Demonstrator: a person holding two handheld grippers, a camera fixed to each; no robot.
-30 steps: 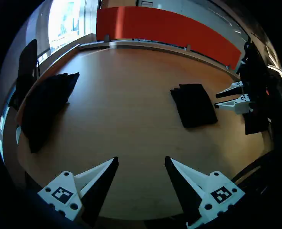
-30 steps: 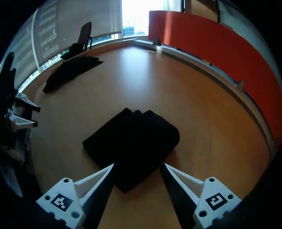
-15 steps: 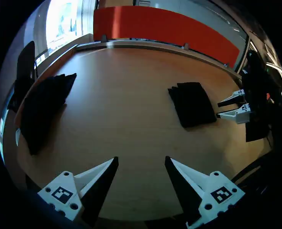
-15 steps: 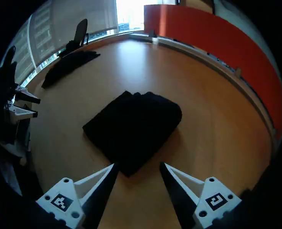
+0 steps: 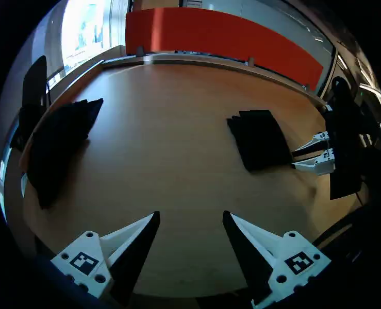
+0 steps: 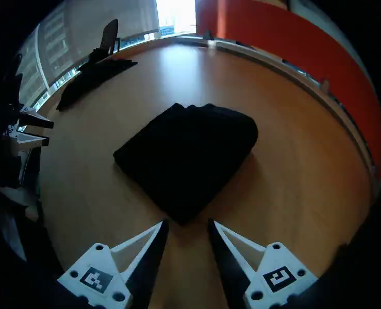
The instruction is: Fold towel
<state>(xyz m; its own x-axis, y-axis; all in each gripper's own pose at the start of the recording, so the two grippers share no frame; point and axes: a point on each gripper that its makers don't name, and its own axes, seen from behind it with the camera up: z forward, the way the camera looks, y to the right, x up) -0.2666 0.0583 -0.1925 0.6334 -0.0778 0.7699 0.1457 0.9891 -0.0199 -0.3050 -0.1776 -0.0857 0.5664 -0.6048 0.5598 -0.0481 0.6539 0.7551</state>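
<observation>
Folded black towel (image 6: 187, 154) flat on wooden table (image 6: 293, 170), at 12 o'clock just beyond right gripper (image 6: 186, 229) — fingers narrowly apart, empty. Left gripper (image 5: 190, 226) — fingers wide apart, empty; towel at its 1 o'clock.

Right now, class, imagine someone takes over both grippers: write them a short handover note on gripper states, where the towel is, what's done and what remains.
Left gripper: open, empty, over bare table.
Right gripper: open, empty, tips at the near corner of the folded towel.
Done: the towel lies folded in a neat rectangle on the table.
Left: apparently nothing for this towel; the dark cloth pile at the table's edge may be next.
</observation>
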